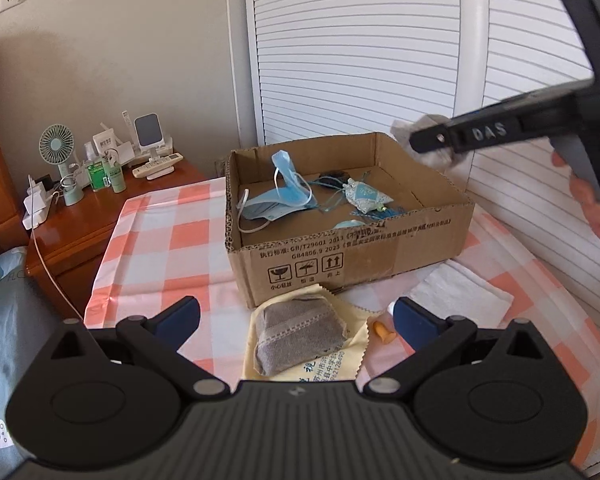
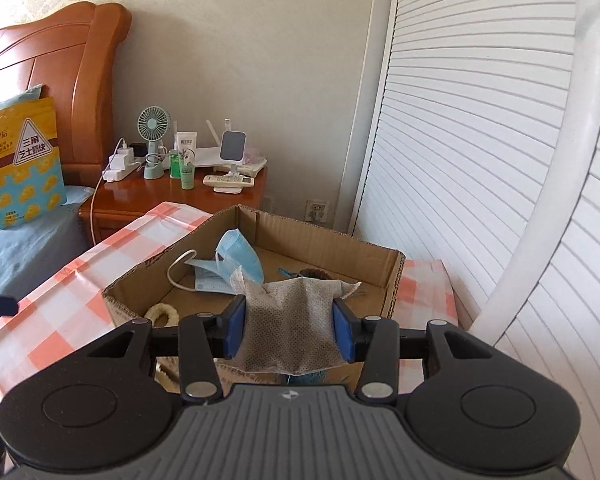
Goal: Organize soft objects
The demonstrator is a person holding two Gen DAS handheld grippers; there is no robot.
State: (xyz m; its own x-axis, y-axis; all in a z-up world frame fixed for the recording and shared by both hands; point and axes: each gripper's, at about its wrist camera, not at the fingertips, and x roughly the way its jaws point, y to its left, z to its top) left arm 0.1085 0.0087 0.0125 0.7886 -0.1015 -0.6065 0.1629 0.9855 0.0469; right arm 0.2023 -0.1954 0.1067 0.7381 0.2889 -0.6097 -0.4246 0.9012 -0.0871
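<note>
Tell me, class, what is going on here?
A person with a gripper in each hand is sorting soft things into a cardboard box on a checked cloth. The right gripper is shut on a grey pouch, held above the box. The left gripper is open over a second pouch, which lies on a yellow cloth in front of the box. Blue masks already lie inside.

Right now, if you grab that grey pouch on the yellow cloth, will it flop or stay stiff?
The grey pouch looks plump, so it would probably keep its lump shape but squish a bit. Its flat sealed edges would likely bend. The yellow cloth underneath lies loose, so it may slide or lift too. The open left gripper hovers above it.
</note>
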